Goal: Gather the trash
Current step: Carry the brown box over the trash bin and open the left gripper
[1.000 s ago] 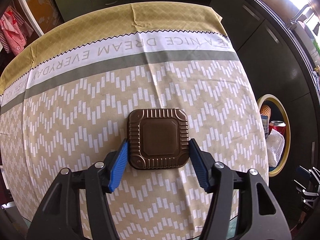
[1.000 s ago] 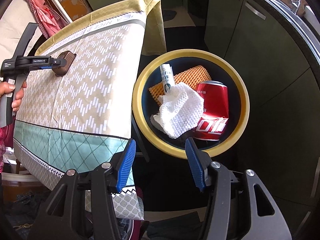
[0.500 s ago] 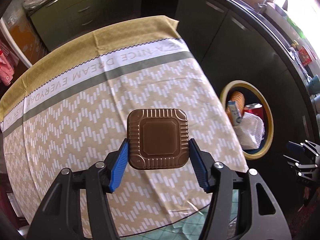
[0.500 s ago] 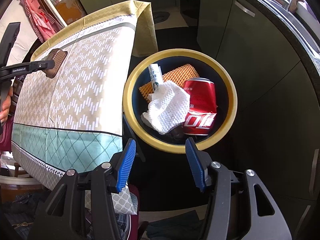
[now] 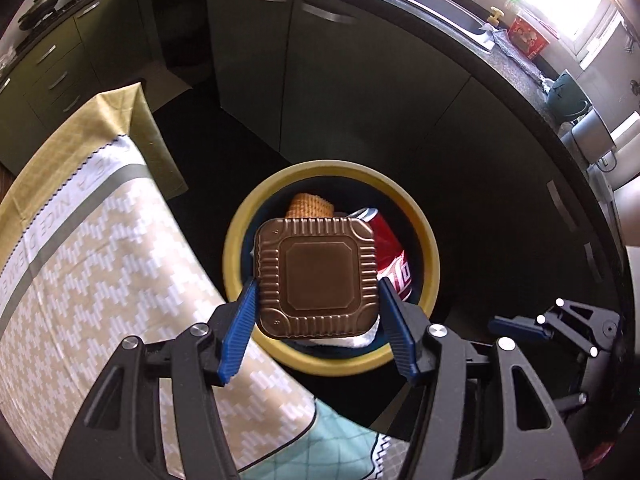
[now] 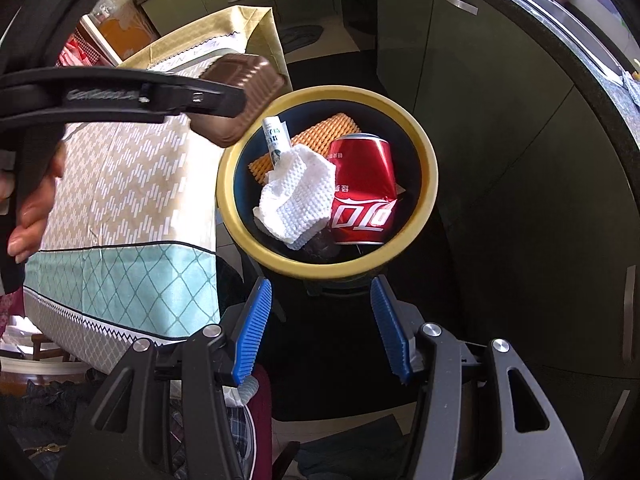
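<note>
Left wrist view: left gripper clamped on a brown ribbed square foil tray, blue fingers pressing its left and right sides. Tray held in the air, underside facing the camera, directly over the yellow-rimmed trash bin. Inside the bin, partly hidden behind the tray: crushed red soda can, orange foam netting, and a bit of white paper towel showing under the tray's lower edge. Table with a beige zigzag tablecloth on the left, its edge just beside the bin. Right gripper visible at lower right, seen side-on, low beside the bin; from here cannot tell how wide its jaws stand. Dark green kitchen cabinets behind.

Right wrist view: right gripper open, blue fingers spread apart with nothing between them, hovering just near the bin's close rim. Bin contents clear here: soda can on the right, white paper towel crumpled in the middle, orange foam netting behind it, a rolled printed paper tube sticking up at the back left. Left gripper comes in from the left, gripping the foil tray above the bin's far-left rim, tray tilted. The person's hand holds that gripper's handle at the left edge. Tablecloth with teal diamond border drapes over the table beside the bin.
</note>
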### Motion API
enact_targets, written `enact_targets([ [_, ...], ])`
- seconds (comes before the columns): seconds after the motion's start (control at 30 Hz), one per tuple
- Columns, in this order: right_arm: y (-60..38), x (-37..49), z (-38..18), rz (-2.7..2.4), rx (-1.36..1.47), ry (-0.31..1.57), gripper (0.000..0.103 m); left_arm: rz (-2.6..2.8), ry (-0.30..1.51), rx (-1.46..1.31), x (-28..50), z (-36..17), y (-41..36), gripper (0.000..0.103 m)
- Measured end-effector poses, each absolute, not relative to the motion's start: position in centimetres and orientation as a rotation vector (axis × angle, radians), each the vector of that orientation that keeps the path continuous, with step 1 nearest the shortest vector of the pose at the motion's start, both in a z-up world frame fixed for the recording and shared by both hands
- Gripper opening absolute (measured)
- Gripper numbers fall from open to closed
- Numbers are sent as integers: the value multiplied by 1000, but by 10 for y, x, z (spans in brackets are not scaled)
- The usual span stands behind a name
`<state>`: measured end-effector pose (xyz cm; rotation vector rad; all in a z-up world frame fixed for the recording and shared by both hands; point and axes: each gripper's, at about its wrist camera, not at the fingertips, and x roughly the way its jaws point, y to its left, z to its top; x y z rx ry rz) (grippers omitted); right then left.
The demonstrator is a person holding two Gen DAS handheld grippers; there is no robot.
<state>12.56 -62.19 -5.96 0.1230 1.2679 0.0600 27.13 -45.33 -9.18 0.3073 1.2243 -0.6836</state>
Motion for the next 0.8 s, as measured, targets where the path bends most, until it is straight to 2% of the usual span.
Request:
enact_targets([
  [0.17,-635,119,-61,51,148,1264,52,-672,1276,309,282,-128,-489,57],
  [0.37,-640,119,-69,61,159,1276,52,-662,1309,318,284,-153,-494,57],
  [0.47,-638,121,-71,69,160,1278,52,-684,1294,318,279,-148,-487,62],
  [0.73,-622,117,-66,85,156,1262,53,-751,1221,285,247,-119,-442,62],
  [0.8,-616,114,-63,90,151,1256,56,-757,1184,269,236,-106,-420,62],
])
